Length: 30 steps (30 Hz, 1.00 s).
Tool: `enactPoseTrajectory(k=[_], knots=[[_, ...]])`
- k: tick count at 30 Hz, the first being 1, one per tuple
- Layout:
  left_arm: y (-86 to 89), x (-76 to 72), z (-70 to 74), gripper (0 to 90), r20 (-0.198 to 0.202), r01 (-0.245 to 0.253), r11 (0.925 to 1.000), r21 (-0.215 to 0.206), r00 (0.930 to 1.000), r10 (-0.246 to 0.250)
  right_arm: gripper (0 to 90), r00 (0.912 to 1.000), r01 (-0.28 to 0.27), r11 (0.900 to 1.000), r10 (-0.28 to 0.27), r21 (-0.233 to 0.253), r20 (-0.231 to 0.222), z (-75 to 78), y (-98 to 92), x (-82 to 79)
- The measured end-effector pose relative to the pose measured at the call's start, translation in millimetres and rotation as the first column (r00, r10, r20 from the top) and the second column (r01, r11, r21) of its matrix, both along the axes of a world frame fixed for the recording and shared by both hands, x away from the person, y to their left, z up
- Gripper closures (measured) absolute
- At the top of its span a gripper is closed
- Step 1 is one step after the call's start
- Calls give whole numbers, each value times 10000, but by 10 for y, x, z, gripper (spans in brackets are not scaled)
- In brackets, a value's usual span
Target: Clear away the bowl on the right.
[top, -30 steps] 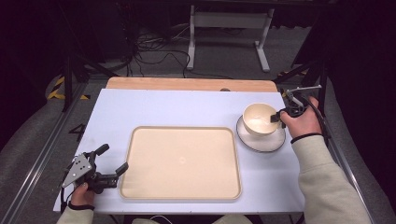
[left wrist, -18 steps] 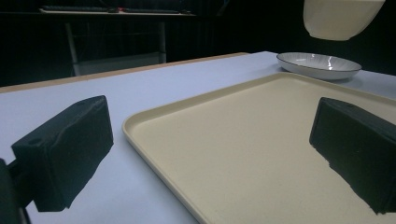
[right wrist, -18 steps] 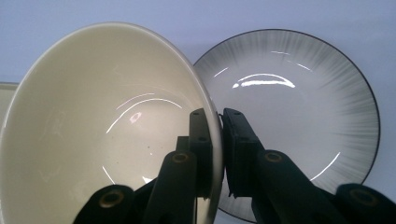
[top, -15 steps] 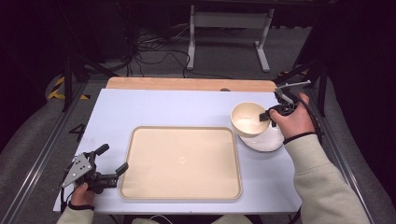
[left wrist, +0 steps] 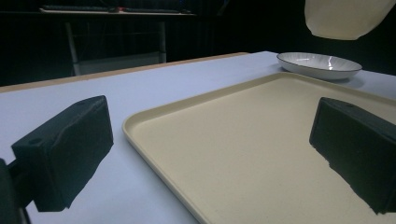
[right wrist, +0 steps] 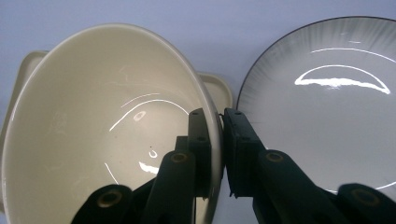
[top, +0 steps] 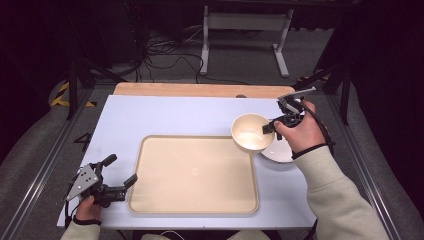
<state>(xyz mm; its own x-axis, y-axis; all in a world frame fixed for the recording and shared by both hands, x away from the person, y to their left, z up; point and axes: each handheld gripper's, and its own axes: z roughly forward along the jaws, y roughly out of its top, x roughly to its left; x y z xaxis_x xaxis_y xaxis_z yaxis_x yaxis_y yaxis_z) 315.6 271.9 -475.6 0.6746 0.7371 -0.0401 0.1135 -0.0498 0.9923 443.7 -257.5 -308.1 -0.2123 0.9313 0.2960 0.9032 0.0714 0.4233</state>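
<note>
Cream bowl hangs in the air, pinched at its 3 o'clock rim by the right gripper, one jaw inside the wall and one outside, as the right gripper view shows closely. In the high view the bowl sits over the tray's 1 o'clock corner, its left half above the tray's bed and its right half overlapping the white plate. The left gripper view shows the bowl's underside well clear of the plate beneath it. That plate rests on the table just off the tray's right edge, dark-rimmed and bare.

The tray's raised lip runs unbroken all round, and its whole bed lies open toward 9 o'clock and 6 o'clock from the bowl. Table surface is free at 12 o'clock up to the wooden strip along the far edge.

At the tray's 8 o'clock corner the left gripper rests low on the table, its jaws spread wide with nothing between them, one tip just beside the tray's lip.
</note>
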Motion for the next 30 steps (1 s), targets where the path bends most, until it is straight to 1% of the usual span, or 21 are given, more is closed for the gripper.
enactPoseTrajectory(k=[3, 4, 8, 9, 10, 14, 15, 17, 19, 23, 30], knots=[[2, 0, 1, 2, -12, 11, 10000, 16, 10000, -11, 819, 9999, -113, 9999, 113, 83, 1, -14, 84, -6], [1, 0, 1, 2, -11, 10, 10000, 9, 10000, -10, 819, 9996, -275, 9996, 276, 79, -30, -19, 124, -12], [-1, 1, 0, 2, -2, 2, 10000, 0, 10000, -2, 819, 9984, -554, 9984, 555, 91, -72, -25, 259, -35], [-1, 1, 0, 2, -2, 2, 10000, 0, 10000, -2, 819, 9984, -554, 9984, 555, 91, -72, -25, 259, -35], [1, 0, 1, 2, -19, 12, 10000, 16, 10000, -12, 818, 9976, -683, 9976, 684, 149, -70, -23, 330, -49], [0, 1, 1, 2, -16, 18, 10000, 22, 10000, -18, 817, 9957, -913, 9956, 916, 224, -111, -20, 410, -62], [-1, 2, 0, 2, -8, 10, 10000, 8, 10000, -10, 817, 9934, -1136, 9931, 1140, 288, -136, -20, 469, -72], [0, 1, 1, 2, -17, 17, 10000, 18, 10000, -17, 817, 9916, -1276, 9911, 1283, 381, -181, -19, 535, -84], [0, 2, 1, 2, -19, 19, 10000, 24, 10000, -19, 816, 9892, -1454, 9889, 1459, 303, -146, -18, 599, -96], [1, 2, 1, 2, -19, 26, 10000, 25, 10000, -26, 816, 9865, -1624, 9862, 1630, 324, -144, -20, 694, -108], [1, 2, 1, 2, -30, 22, 10000, 15, 10000, -22, 816, 9765, -2137, 9760, 2146, 408, -190, -27, 906, -142]])
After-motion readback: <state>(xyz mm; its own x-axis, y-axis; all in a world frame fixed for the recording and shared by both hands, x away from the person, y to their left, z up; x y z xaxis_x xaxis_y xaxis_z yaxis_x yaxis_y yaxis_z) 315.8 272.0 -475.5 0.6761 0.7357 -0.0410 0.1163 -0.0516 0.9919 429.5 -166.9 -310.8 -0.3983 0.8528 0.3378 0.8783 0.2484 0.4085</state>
